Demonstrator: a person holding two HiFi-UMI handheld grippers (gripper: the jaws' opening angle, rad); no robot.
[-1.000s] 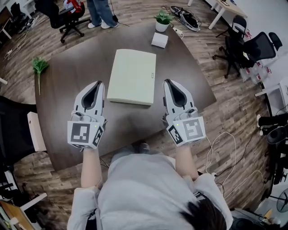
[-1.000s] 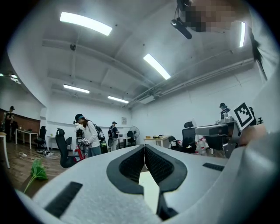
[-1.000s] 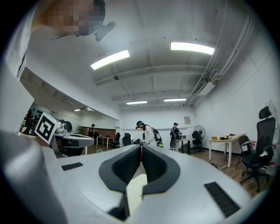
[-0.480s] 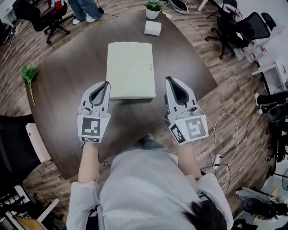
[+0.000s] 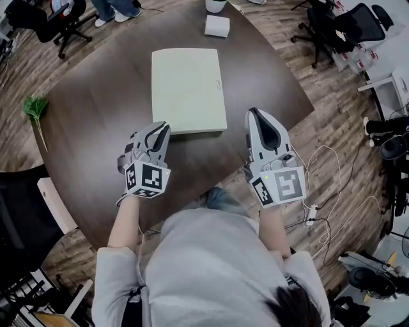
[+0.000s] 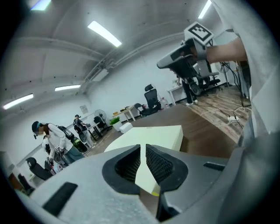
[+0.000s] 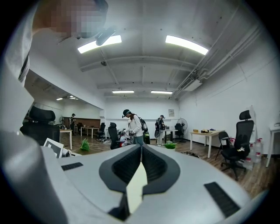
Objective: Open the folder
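While left tongs (image 5: 162, 128) and right tongs (image 5: 254, 112) are each closed, the folder (image 5: 187, 89) lies ahead between them.

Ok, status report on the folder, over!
Left gripper shut, empty, at folder near corner. Right gripper shut, empty. Folder closed, flat on table. Nothing in the way.

Dark round table (image 5: 96, 128) stood on wood floor (image 5: 332, 115). Small white box (image 5: 217, 25) sat near far edge, white plant pot (image 5: 216, 5) just beyond. Green sprig (image 5: 35, 108) lay at left edge. Black office chairs (image 5: 332, 25) stood right; cables (image 5: 326, 185) trailed on floor.
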